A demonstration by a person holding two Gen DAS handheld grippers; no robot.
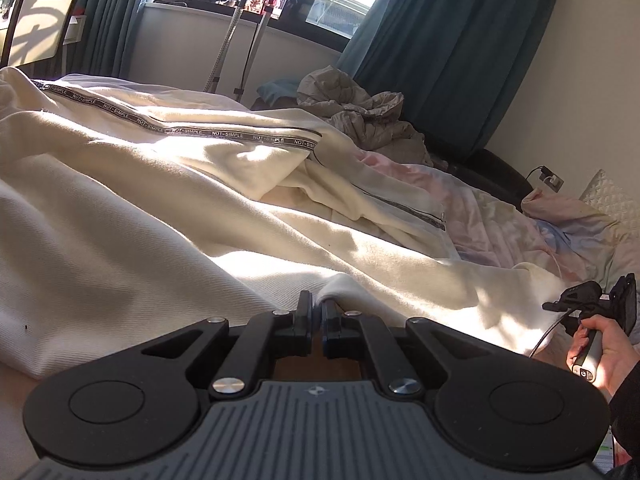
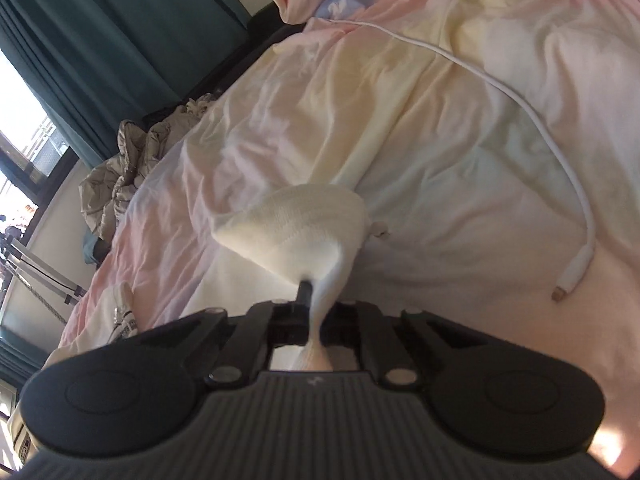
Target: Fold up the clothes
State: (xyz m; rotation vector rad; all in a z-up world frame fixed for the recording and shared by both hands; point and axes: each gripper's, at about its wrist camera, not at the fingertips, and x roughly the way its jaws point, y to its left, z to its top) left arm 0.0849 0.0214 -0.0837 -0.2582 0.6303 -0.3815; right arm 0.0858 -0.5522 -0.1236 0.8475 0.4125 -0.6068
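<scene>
Both the left tongs [image 1: 317,309] and right tongs [image 2: 316,292] are clamped on the cream garment's [image 1: 168,200] edge at lower centre, apparently mid-fold, needing an even carry across the bed [image 2: 460,160].

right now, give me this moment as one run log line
left gripper: shut on cream garment edge | right gripper: shut on cream garment corner | bedsheet: white cable lying on it

Garment [image 1: 120,216]: cream, with a black tape [image 1: 224,136] printed "NOT-SIMPLE" in white. Bedsheet [image 2: 460,128] ahead of the right hand-held gripper [image 2: 316,300]: pastel pink, yellow and blue. Cable [image 2: 532,120]: white. Curtains [image 1: 448,48]: teal. Hand-held grippers: black.
</scene>
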